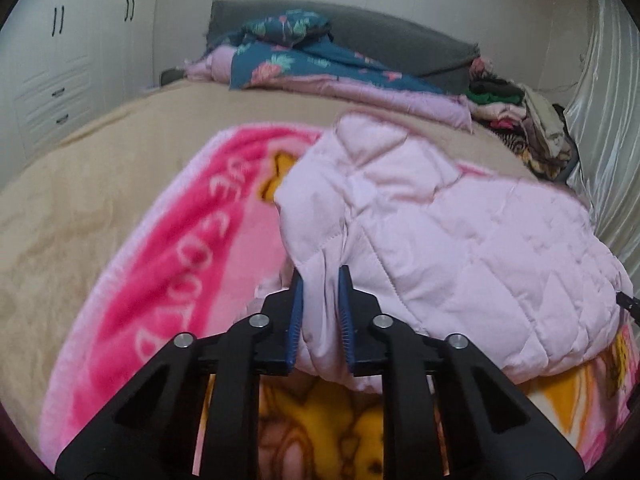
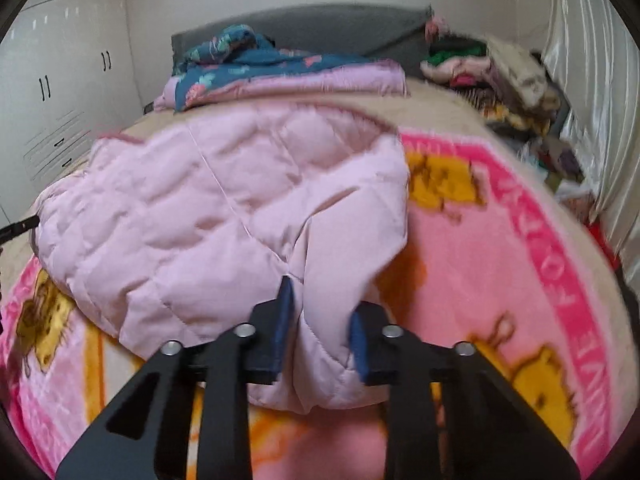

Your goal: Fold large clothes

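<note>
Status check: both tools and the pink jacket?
Left tool shut on the pink jacket near edge. Right tool shut on its near edge too. Jacket lies on the cartoon blanket. Nothing in the way.

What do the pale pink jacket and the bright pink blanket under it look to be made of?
Pink jacket: smooth, probably synthetic, woven shell over padding, judging by the stitched diamond quilting and puffed panels. Pink blanket: plush fleece, apparently; fuzzy matte nap, printed cartoon figures.

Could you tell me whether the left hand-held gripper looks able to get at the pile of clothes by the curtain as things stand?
Probably not. The left hand-held gripper is shut on the pink quilted jacket, and the pile of clothes lies at the bed's far corner, beyond the jacket. It would have to let go first.
</note>
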`<action>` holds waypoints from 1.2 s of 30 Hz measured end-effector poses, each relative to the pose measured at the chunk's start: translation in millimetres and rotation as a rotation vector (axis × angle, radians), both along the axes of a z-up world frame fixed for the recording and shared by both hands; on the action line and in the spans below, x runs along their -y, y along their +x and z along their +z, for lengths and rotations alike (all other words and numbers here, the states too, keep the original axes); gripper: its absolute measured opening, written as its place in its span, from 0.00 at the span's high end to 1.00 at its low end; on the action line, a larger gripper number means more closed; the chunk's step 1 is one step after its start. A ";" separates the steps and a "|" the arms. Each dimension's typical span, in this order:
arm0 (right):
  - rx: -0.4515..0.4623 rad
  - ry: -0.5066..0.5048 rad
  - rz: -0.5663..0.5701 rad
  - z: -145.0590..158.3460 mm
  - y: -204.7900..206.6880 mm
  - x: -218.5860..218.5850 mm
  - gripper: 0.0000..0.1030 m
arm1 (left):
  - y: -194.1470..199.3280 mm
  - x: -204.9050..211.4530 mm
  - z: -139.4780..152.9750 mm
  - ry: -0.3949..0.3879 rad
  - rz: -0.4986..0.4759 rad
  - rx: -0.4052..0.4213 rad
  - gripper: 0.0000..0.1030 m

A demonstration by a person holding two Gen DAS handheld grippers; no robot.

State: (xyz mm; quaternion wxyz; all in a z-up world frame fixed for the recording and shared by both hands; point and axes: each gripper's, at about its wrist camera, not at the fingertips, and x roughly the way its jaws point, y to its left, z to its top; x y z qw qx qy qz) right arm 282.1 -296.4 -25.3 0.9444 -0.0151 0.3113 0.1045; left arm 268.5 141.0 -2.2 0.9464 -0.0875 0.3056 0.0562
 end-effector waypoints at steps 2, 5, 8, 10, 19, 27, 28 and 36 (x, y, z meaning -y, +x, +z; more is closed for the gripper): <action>0.041 0.023 -0.013 17.0 5.3 1.4 0.82 | 8.4 -0.8 12.6 -0.005 0.005 0.022 0.94; 0.089 0.034 -0.033 35.6 20.4 4.0 0.83 | 25.2 2.7 30.3 0.017 0.014 0.054 1.00; 0.082 0.048 -0.068 37.4 42.0 7.2 0.83 | 41.7 4.4 37.5 0.063 0.031 0.068 1.00; 0.070 0.034 -0.088 32.6 55.3 6.7 0.83 | 55.1 0.9 30.2 0.047 0.042 0.035 1.00; -0.005 -0.046 -0.157 -5.4 92.7 4.4 0.87 | 45.5 5.1 17.0 0.019 0.022 0.015 0.89; -0.037 -0.075 -0.182 -19.2 105.3 1.9 0.87 | 16.7 85.0 8.0 0.101 -0.187 -0.014 0.84; -0.041 -0.079 -0.184 -20.5 105.8 2.4 0.87 | 20.6 97.4 -4.5 0.126 -0.209 -0.051 0.82; -0.068 -0.104 -0.194 -32.8 107.8 3.7 0.87 | 74.1 94.7 -42.7 0.056 -0.170 -0.163 0.76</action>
